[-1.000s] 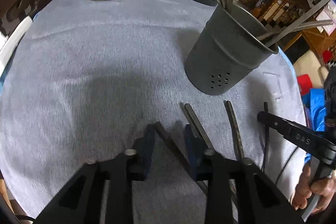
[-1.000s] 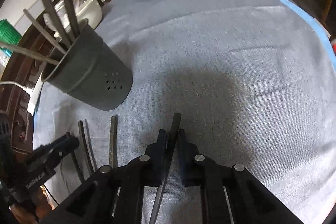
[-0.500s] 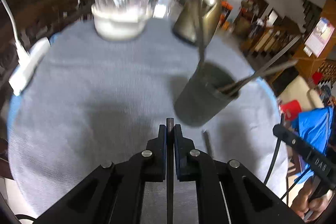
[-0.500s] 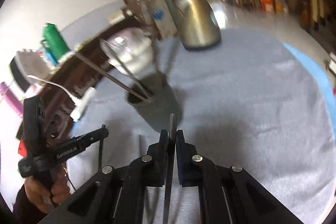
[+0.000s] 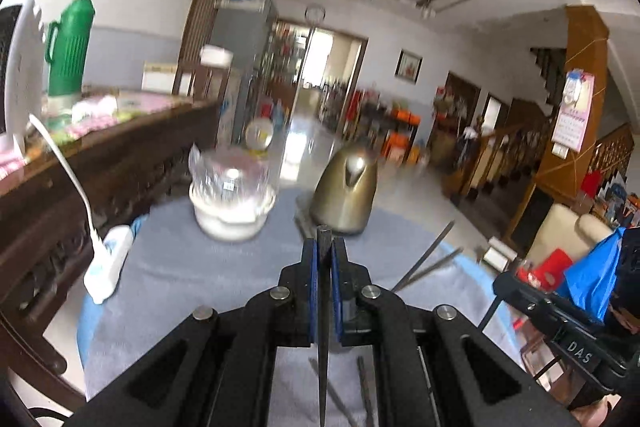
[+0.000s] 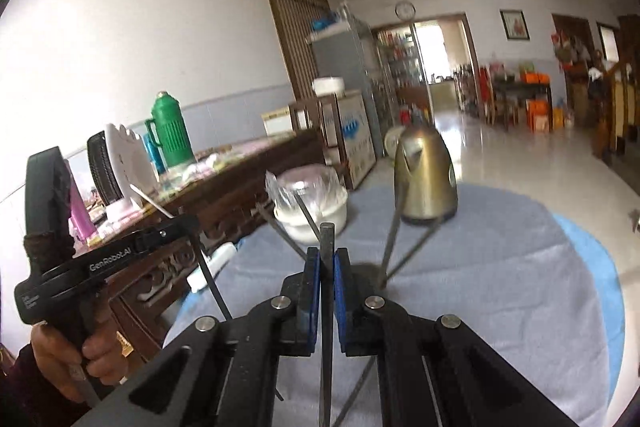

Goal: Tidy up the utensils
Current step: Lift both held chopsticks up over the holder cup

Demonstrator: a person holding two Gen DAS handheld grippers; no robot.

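My left gripper is shut on a flat dark utensil handle and is held high above the grey-clothed table. My right gripper is shut on a similar dark utensil. Each view shows the other gripper off to the side, the right gripper and the left gripper, with a thin utensil hanging from its tip. The utensil holder is hidden behind the fingers. Only its utensils stick out. Loose utensils lie on the cloth below.
A brass-coloured kettle and a white bowl covered in plastic stand at the table's far side. A white power strip lies at the left edge, beside a dark wooden sideboard. A person's hand grips the left tool.
Both grippers closed on a utensil on the cloth, then rose and tilted up. The views now look across the room and no longer down at the table and holder.
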